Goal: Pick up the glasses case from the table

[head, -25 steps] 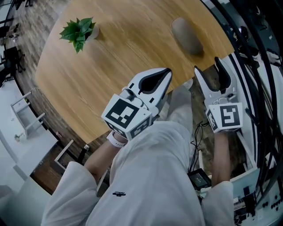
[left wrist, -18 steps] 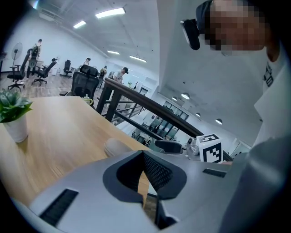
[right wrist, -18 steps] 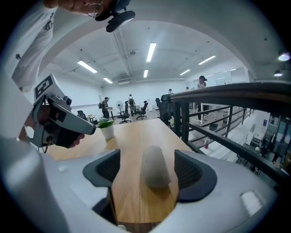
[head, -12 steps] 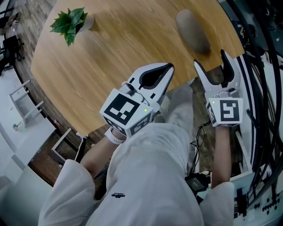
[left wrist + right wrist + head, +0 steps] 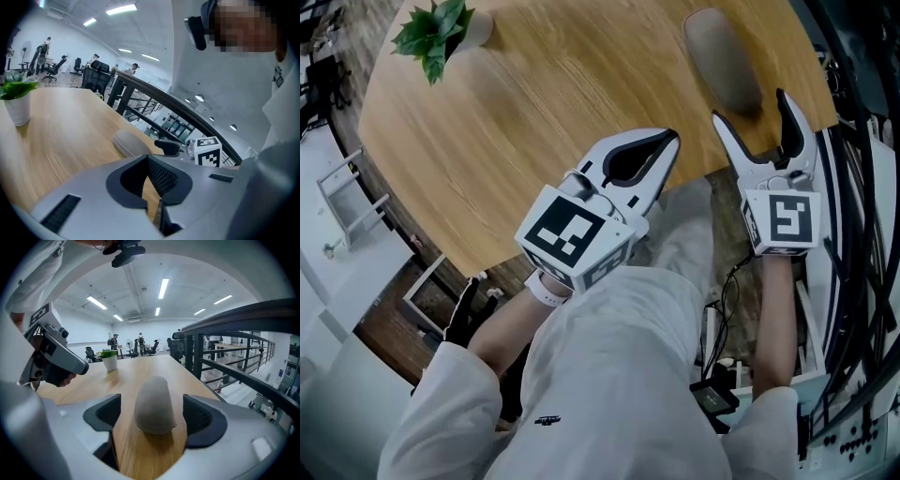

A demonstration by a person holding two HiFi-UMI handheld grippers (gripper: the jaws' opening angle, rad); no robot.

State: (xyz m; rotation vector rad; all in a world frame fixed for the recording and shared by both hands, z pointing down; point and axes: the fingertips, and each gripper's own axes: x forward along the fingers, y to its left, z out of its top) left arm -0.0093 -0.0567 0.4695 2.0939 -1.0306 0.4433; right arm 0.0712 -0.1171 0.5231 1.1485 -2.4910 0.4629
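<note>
Near the table's (image 5: 534, 112) right edge, the head view gives me the glasses case (image 5: 722, 58), lying closed, so whatever it holds stays hidden from me. By the far left edge a pale pot (image 5: 476, 28) carries a green plant (image 5: 431, 28). My right gripper (image 5: 749, 105) sits at the case's near end; its jaws have just been opening and stand wide. My left gripper (image 5: 668, 141) hangs over the near edge with its tips together.

Through the left gripper view, that claw is pinched closed on nothing, with only wood grain visible through the loop behind its tips. The case (image 5: 131, 143) lies beyond it on the table.

Through the right gripper view, the case (image 5: 154, 404) rests flat on the wood. Its near end shows in the gap between the spread pads (image 5: 108, 412), and neither pad touches it.
</note>
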